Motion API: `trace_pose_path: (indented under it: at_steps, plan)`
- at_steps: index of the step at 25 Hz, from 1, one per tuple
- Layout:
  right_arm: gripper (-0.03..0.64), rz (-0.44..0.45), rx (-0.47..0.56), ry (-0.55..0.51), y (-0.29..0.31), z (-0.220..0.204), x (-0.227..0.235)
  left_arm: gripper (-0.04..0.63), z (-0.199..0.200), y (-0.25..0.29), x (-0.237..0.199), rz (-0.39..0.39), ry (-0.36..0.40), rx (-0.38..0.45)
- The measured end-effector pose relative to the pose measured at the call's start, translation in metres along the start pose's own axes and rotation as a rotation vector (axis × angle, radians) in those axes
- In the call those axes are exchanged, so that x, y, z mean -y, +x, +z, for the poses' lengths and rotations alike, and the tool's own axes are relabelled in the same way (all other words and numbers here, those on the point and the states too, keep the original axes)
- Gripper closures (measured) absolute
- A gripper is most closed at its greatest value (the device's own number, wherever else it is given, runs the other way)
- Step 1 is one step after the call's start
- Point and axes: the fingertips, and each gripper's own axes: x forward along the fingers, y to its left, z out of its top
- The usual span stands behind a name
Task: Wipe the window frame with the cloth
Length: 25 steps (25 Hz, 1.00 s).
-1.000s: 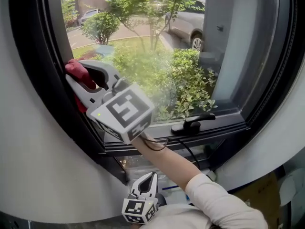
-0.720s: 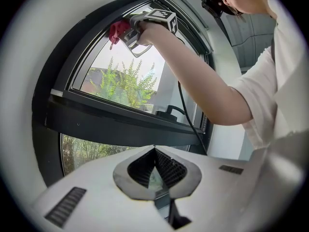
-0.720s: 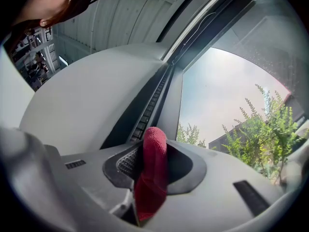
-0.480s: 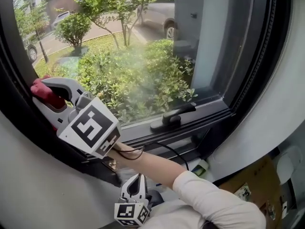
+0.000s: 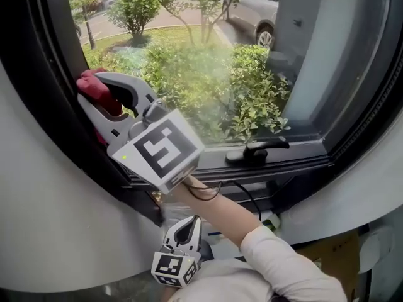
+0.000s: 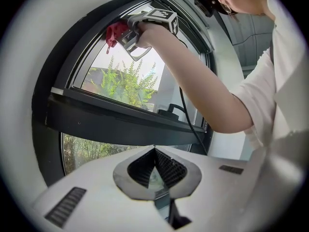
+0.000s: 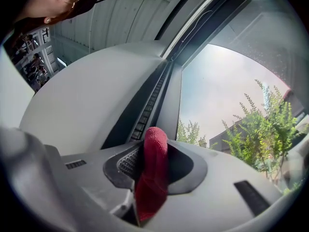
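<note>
Head view: your right gripper is up at the left side of the window frame, jaws clenched on the red cloth. The cloth looks to be in contact with the dark left upright, just beside the glass.

Right gripper view confirms the grasp. A folded wad of cloth sticks out past the jaw tips, and the frame channel runs away ahead of it.

Your left gripper hangs low and near your body, below the sill. Its jaws are pressed together with nothing between them, so it's idle.

Step in hand, as I read it: the wipe stroke on the left upright.

Next move calls for:
- Sliding along the upright with steady pressure.
- Leading with the cloth so the plastic jaw tips don't scrape the frame.
- Moving on to the bottom rail afterwards.
- Working round the window handle and the black cable, which sit in the path, without snagging the cable.
</note>
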Motion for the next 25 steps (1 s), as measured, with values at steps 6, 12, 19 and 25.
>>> trace_pose_path:
  at_steps: [6, 12, 19, 25]
  plan:
    - [0.509, 0.01, -0.002, -0.014, -0.005, -0.014, -0.004, 0.586, 0.003, -0.003, -0.01, 0.044, 0.04, 0.004]
    - [0.509, 0.012, -0.069, -0.016, -0.01, -0.027, -0.005, 0.586, 0.003, -0.004, -0.013, 0.062, 0.037, 0.006]
    - [0.509, 0.012, -0.101, 0.032, -0.015, -0.04, -0.009, 0.586, 0.004, 0.0, -0.008, 0.044, 0.032, 0.007]
    - [0.509, -0.005, -0.093, 0.043, -0.017, -0.045, -0.009, 0.586, 0.003, -0.007, -0.008, 0.058, 0.054, 0.0]
